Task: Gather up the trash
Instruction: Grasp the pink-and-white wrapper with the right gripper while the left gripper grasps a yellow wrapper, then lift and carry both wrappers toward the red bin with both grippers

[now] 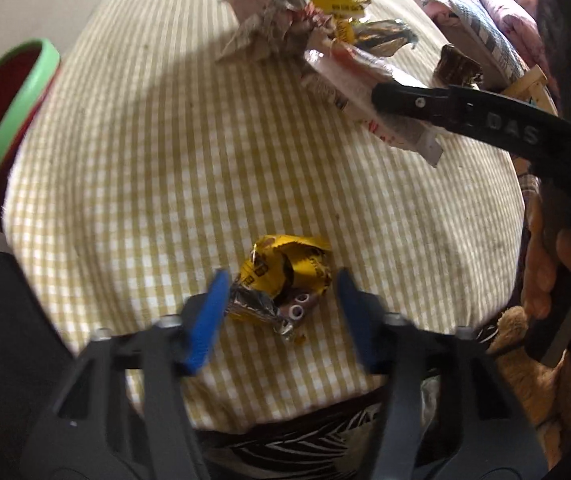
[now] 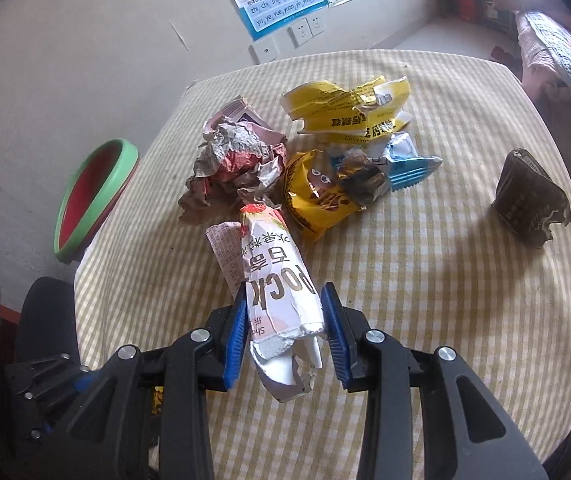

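left wrist view shows the left gripper (image 1: 281, 300) at the lower centre of the frame, its blue pads apart on either side of a crumpled yellow wrapper (image 1: 285, 272) on the checked tablecloth (image 1: 165, 160), not yet pressing it. right wrist view shows the right gripper (image 2: 285, 332) at lower centre, clamped on the torn end of a white pocky box (image 2: 273, 280). the remaining trash pile (image 2: 305, 152) sits mid-frame, a dark packet (image 2: 529, 196) at right, and a green-rimmed bin (image 2: 93, 200) at left. the step looks like picking up; next, each hand likely needs a firm grip, a lift, and a carry to the bin.
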{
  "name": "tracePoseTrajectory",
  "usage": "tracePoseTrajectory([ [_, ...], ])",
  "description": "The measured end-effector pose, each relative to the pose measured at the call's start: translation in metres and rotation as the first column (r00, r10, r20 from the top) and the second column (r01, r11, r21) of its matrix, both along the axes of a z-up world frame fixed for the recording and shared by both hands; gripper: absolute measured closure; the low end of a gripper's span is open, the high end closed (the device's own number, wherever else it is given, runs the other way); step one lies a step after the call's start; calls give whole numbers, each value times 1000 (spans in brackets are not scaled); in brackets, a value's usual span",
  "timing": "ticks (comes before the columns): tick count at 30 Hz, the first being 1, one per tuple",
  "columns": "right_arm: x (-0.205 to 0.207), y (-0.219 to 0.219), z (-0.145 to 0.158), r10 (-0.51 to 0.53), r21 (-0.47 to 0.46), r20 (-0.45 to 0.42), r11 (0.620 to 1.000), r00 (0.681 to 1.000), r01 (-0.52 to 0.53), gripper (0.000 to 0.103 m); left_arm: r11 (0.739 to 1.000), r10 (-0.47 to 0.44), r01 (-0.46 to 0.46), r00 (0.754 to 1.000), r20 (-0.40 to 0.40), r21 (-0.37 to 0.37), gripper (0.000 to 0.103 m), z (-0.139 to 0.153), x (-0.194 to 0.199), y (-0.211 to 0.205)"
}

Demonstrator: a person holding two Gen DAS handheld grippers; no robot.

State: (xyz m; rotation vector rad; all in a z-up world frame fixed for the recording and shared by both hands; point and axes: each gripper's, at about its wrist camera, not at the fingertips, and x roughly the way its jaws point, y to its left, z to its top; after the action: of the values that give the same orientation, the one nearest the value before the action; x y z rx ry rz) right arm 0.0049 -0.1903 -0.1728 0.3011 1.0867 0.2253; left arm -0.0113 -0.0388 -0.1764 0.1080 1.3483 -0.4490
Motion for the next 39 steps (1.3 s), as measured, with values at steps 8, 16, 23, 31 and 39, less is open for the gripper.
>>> tracePoseTrajectory([
  [8,-2,16,2,76,10,3,997,997,-76,68,986,139,-134,989,52,-97,84,17,21,22],
  [16,-4,27,-10,97,-13,-62,995,993,-98,60,979,203,-198,970,135,-49,67,12,42,26],
  [23,-5,30,-9,119,-1,-66,993,991,-119,49,974,226,-220,962,155,-50,48,9,51,29],
  [31,-7,28,-14,120,-19,-86,992,989,-122,53,977,213,-205,955,207,-59,44,17,55,24],
  [39,-9,30,-18,136,-17,-93,990,986,-138,68,985,171,-169,973,158,-21,48,0,66,14],
])
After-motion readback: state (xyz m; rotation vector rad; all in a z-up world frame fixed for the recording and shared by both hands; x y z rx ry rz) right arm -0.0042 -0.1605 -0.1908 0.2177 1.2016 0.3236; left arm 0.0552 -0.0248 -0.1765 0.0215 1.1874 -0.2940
